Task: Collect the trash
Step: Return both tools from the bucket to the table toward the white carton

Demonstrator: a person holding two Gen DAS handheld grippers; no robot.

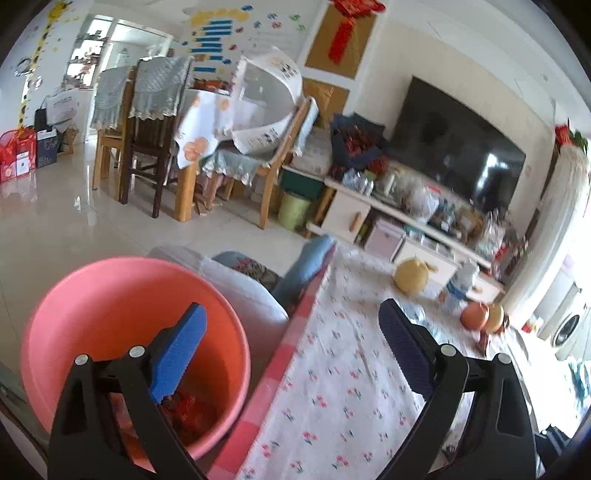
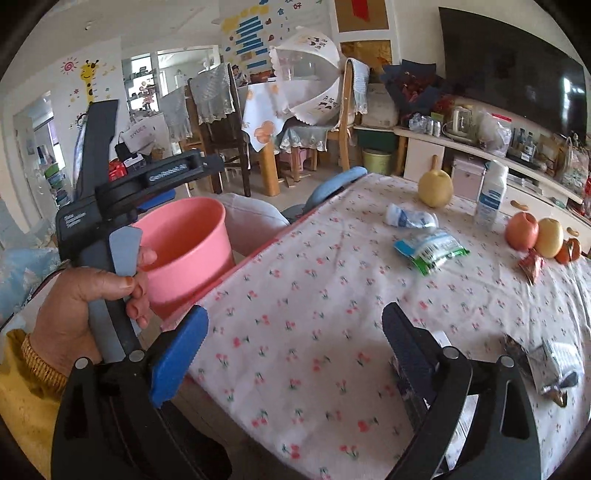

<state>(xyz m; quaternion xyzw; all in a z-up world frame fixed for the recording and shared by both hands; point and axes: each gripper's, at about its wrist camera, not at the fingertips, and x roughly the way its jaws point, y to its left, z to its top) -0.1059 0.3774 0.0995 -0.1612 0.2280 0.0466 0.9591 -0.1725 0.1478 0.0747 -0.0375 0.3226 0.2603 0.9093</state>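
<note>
**A bright, cluttered living room**

Glossy pale floor tiles (image 1: 55, 221) fill the left of the frame. Wooden dining chairs (image 1: 147, 147) with lace covers stand at upper centre. A dark television (image 1: 458, 147) hangs upper right above a cluttered white cabinet (image 1: 347, 214). Stickers dot the white wall (image 1: 258, 26).

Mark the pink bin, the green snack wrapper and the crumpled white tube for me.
pink bin (image 2: 184, 236), right wrist view, outer wall.
green snack wrapper (image 2: 430, 251), right wrist view, middle of packet.
crumpled white tube (image 2: 408, 217), right wrist view, its body.
</note>
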